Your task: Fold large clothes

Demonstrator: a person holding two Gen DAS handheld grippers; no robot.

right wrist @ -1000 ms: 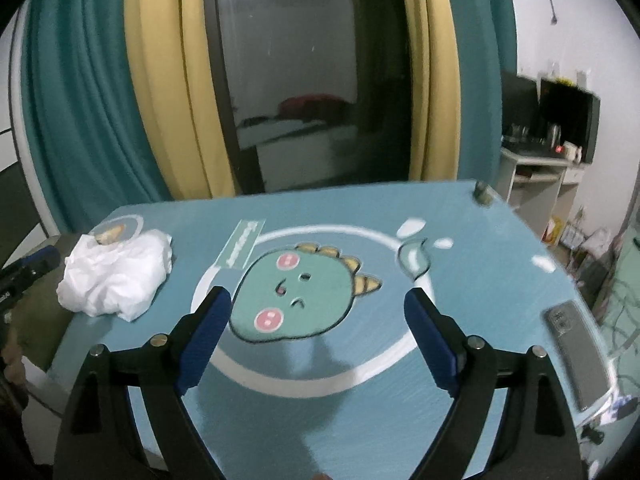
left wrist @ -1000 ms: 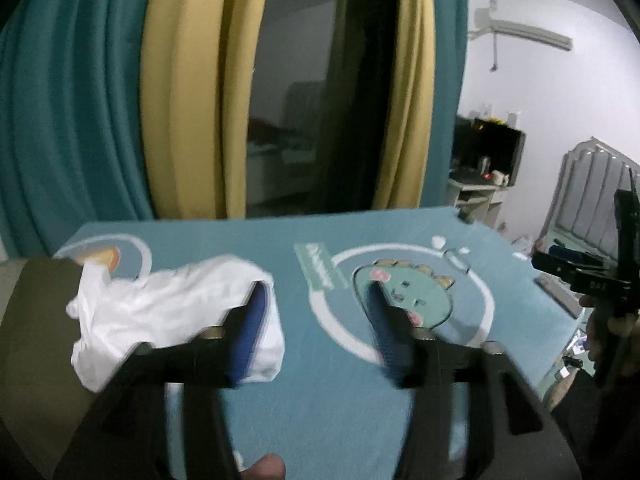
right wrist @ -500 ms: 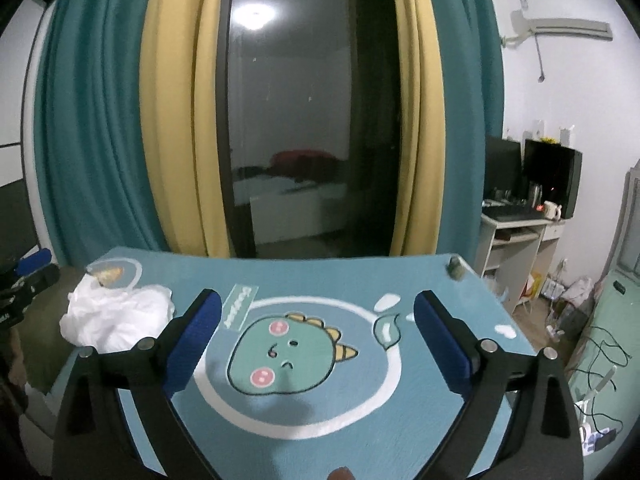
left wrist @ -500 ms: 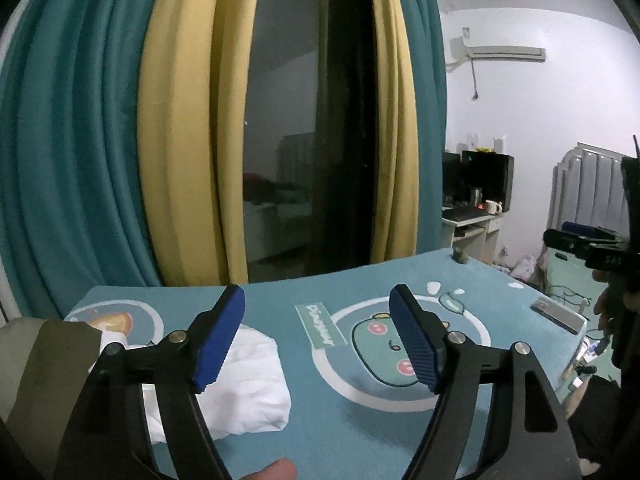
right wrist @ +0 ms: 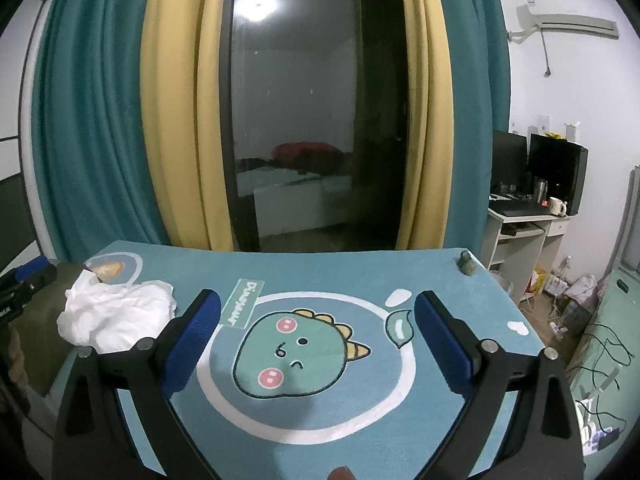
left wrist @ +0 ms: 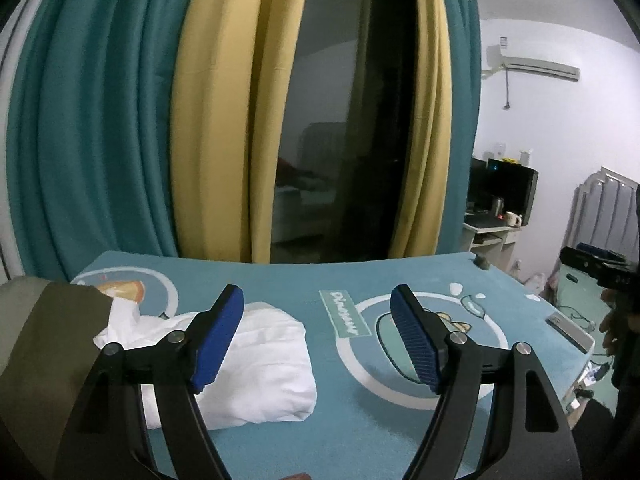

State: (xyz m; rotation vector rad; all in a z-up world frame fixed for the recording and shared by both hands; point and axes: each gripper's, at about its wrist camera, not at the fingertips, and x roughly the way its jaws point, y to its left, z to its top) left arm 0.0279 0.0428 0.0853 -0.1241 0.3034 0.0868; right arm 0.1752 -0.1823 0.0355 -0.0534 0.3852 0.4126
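Soft white cloth garment (left wrist: 256, 364), matt and creased, bunched on a low-pile teal mat (left wrist: 352, 432) with a fuzzy, carpet-like nap and a printed dinosaur (right wrist: 296, 352). Olive-green woven fabric (left wrist: 44, 344) beside it, dull and smooth. Left gripper (left wrist: 316, 340) and right gripper (right wrist: 318, 340): matt black plastic, blue ribbed rubbery pads (left wrist: 416, 340), small shiny metal pins. Heavy matt curtains (right wrist: 92, 120) in teal and yellow; glossy dark window glass (right wrist: 296, 120) reflecting a lamp.
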